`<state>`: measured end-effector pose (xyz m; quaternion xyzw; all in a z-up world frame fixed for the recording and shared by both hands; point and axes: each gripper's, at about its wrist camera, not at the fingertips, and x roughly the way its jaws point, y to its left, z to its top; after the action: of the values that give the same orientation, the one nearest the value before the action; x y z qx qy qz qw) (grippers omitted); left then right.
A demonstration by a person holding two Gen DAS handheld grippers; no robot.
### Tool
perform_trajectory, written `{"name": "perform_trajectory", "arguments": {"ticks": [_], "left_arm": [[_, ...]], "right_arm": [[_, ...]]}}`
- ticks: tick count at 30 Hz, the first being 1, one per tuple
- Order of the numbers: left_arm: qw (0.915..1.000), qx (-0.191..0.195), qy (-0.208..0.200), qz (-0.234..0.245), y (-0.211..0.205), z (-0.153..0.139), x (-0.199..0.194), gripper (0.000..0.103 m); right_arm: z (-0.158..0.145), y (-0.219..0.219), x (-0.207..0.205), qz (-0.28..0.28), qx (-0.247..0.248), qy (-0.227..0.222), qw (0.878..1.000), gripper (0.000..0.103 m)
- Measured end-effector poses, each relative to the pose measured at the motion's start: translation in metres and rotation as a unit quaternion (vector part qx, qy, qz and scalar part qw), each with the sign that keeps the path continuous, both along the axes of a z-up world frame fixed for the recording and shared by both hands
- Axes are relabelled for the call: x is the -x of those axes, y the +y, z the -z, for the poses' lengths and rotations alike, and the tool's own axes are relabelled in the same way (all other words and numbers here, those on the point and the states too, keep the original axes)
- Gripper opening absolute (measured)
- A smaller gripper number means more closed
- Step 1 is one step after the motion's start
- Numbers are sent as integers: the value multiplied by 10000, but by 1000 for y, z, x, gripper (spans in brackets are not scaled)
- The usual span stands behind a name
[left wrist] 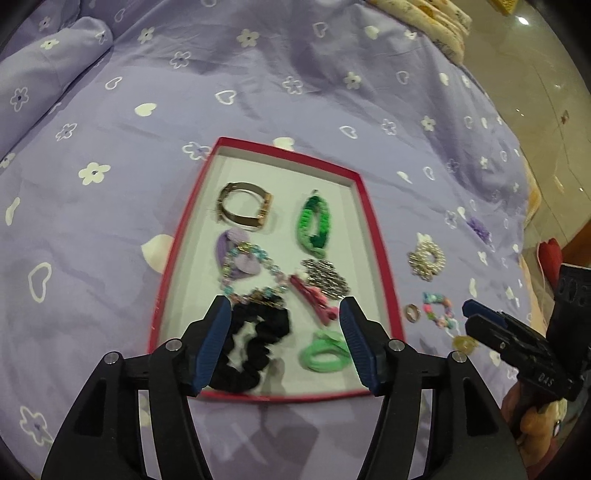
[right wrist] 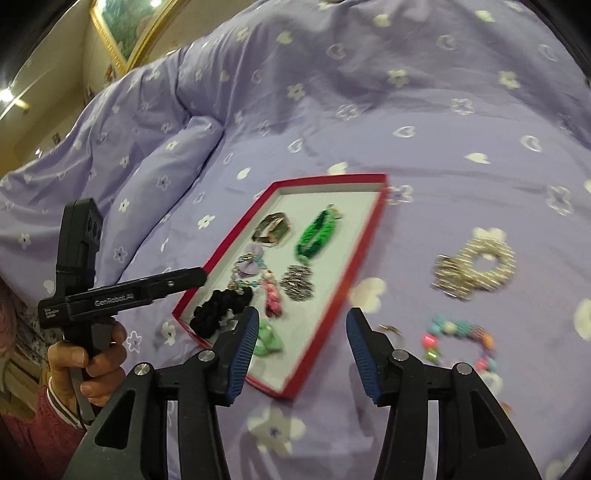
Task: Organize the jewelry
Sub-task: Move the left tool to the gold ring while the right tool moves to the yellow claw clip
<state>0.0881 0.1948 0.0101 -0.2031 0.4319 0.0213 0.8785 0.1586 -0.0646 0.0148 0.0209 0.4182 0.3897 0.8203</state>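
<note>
A red-rimmed tray (left wrist: 373, 229) (right wrist: 332, 291) lies on the bed. It holds a gold bangle (left wrist: 245, 206), a green braided bracelet (left wrist: 314, 223), a beaded necklace (left wrist: 255, 267), a silver chain piece (left wrist: 325, 278), a pink clip (left wrist: 316, 302), a black scrunchie (left wrist: 251, 343) and a light green hair tie (left wrist: 325, 350). Right of the tray on the bedspread lie a pearl scrunchie (left wrist: 426, 260) (right wrist: 474, 267), a ring (left wrist: 412, 312) and a colourful bead bracelet (left wrist: 439, 310) (right wrist: 460, 341). My left gripper (left wrist: 285, 314) is open and empty above the tray's near end. My right gripper (right wrist: 301, 325) is open and empty over the tray's right edge.
The purple flowered bedspread (left wrist: 258, 92) has a raised fold (right wrist: 177, 155) at the left. The bed's right edge (left wrist: 528, 192) drops to a shiny floor. A folded cream cloth (left wrist: 439, 22) lies at the far corner.
</note>
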Motion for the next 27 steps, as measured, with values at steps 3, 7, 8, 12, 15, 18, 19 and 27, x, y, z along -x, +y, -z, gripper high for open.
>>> {"name": "perform_trajectory", "arguments": {"ticks": [3, 7, 8, 12, 15, 18, 19, 27], "left_arm": [[9999, -25, -76, 95, -11, -7, 5, 65], [9995, -64, -128, 281, -28, -12, 8, 66], [9994, -90, -133, 322, -32, -13, 8, 66], [9985, -145, -140, 508, -50, -15, 9, 66], [9977, -176, -123, 644, -63, -13, 8, 66], [9964, -274, -91, 795, -77, -11, 7, 66], [9958, -304, -79, 860, -83, -10, 6, 66], [9903, -563, -36, 1271, -112, -4, -2, 66]], "right_arm": [[-5, -28, 4, 260, -19, -39, 9997, 55], [-9, -61, 6, 582, -32, -78, 9983, 56], [-9, -69, 7, 672, -32, -90, 9977, 57], [-8, -100, 12, 975, 8, -96, 9952, 58], [-5, -117, 16, 1154, 43, -68, 9933, 58], [1, -130, 21, 1271, 59, -5, 9919, 59], [4, -133, 23, 1299, 72, 20, 9915, 59], [16, -134, 28, 1202, 143, 73, 9926, 60]]}}
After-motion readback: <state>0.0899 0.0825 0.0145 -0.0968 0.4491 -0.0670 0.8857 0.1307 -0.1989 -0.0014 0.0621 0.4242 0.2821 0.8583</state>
